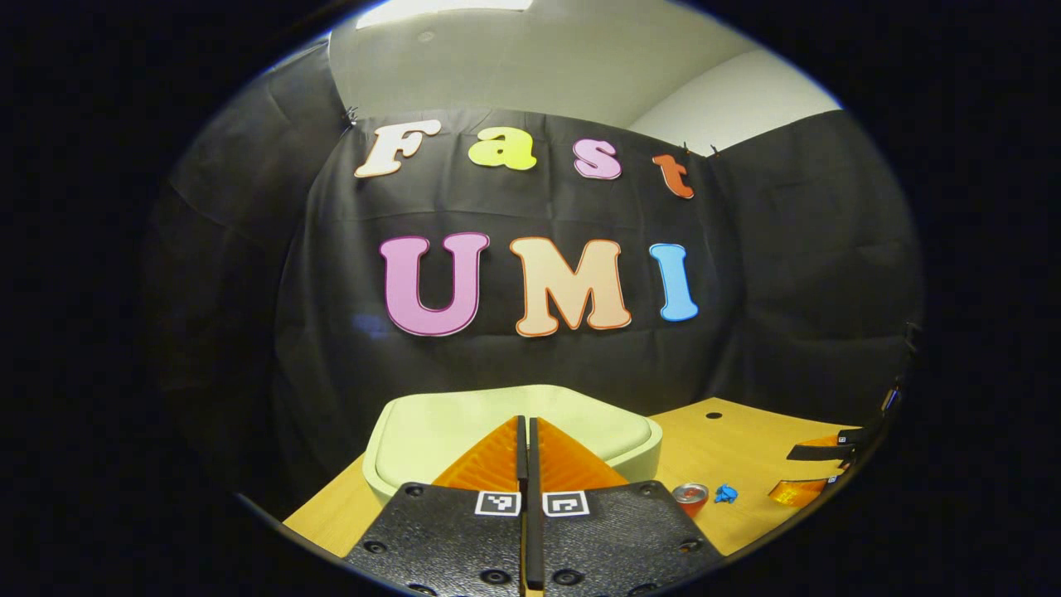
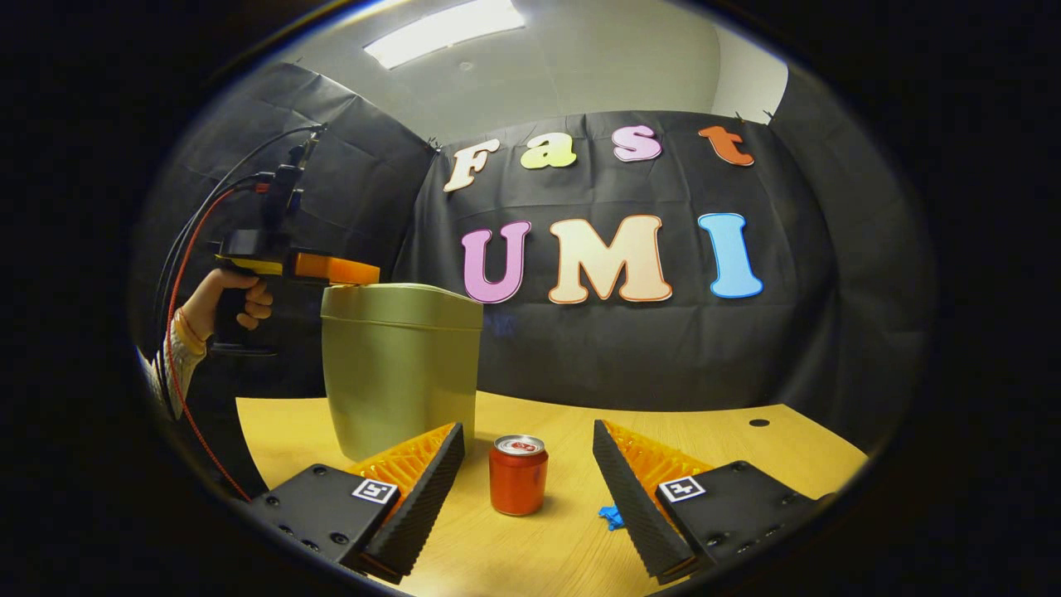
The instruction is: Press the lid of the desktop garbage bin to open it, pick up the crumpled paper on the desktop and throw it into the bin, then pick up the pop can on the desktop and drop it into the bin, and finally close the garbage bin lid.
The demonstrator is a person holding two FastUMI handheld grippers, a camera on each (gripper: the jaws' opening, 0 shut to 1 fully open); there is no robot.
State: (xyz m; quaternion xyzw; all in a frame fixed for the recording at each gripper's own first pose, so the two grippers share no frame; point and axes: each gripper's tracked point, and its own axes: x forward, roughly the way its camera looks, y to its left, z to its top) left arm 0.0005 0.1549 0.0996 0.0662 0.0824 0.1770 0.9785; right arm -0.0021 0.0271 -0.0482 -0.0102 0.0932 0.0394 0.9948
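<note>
The pale green bin [image 2: 398, 365] stands on the wooden desk with its lid [image 1: 431, 431] down. My left gripper [image 1: 527, 421] is shut with nothing between its fingers, and its tips lie over the lid's near edge. In the right gripper view the left gripper [image 2: 375, 272] sits at the lid's top left rim, held by a hand [image 2: 224, 303]; whether it touches the lid I cannot tell. The red pop can [image 2: 517, 475] stands upright just ahead of my open right gripper [image 2: 524, 435], centred on the gap. A small blue crumpled paper [image 2: 612, 517] lies by its right finger.
The can [image 1: 690, 495] and the paper [image 1: 726, 494] lie right of the bin, with the right gripper [image 1: 808, 471] beyond them. Black cloth walls close the desk [image 2: 746, 448] at the back and sides. A small dark hole [image 2: 758, 423] marks the desk's far right.
</note>
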